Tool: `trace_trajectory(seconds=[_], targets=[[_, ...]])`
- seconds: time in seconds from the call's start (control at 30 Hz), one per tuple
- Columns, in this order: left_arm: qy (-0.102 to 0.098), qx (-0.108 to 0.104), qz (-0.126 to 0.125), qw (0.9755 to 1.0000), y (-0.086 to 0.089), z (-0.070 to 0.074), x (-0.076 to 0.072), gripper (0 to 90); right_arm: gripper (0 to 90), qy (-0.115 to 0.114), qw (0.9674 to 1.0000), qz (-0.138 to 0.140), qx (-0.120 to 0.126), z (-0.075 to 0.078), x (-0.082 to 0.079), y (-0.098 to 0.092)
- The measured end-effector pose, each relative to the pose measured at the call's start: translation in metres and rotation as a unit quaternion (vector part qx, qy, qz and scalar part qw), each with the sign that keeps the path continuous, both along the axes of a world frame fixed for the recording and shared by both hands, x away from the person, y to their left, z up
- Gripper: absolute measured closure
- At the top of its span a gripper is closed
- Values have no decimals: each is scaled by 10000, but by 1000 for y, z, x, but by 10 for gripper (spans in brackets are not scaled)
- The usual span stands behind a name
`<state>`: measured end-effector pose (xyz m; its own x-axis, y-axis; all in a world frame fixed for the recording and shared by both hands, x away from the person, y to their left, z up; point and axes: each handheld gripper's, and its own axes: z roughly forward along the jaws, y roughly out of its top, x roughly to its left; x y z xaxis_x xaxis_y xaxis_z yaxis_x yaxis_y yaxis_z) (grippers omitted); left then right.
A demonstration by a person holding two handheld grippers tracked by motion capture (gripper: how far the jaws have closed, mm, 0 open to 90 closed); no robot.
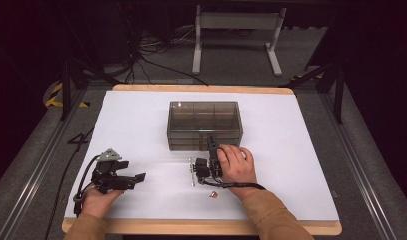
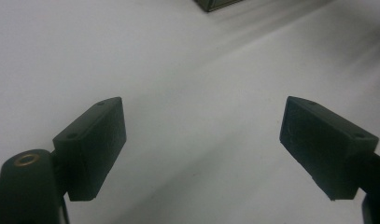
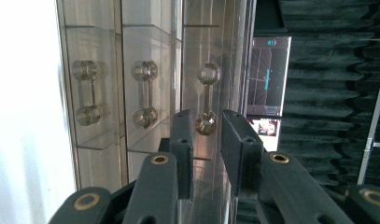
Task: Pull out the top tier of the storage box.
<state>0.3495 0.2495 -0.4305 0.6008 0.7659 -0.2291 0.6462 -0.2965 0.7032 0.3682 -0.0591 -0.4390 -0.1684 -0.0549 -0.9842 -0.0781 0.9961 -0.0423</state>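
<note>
Your right gripper (image 3: 205,135) is rolled on its side at the clear drawer cabinet (image 1: 204,125), its fingers (image 3: 183,140) narrowed around the third drawer handle (image 3: 207,99), whose lower knob sits just between the tips, not yet pinched. Centre on the handle's bar, clamp, then pull straight back. Your left gripper (image 2: 201,140) rests low over the table (image 2: 178,70), fingers released, nothing between them.

A smoky transparent plastic drawer box (image 1: 204,125) stands upright at mid-bench, its three clear-handled drawers shut.
</note>
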Motion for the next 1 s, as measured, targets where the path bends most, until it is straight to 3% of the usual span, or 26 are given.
trace_trajectory(seconds=[0.17,0.5,1.0], targets=[[-11,12,4,10000,0,0,0,150,796,-52,10000,-65,-53,-1,1,3],[1,-21,-17,10000,0,0,0,150,801,-117,9997,-226,-13,-3,0,8],[-11,-22,-26,10000,-1,0,2,150,804,-97,9998,-195,5,-3,-9,7]])
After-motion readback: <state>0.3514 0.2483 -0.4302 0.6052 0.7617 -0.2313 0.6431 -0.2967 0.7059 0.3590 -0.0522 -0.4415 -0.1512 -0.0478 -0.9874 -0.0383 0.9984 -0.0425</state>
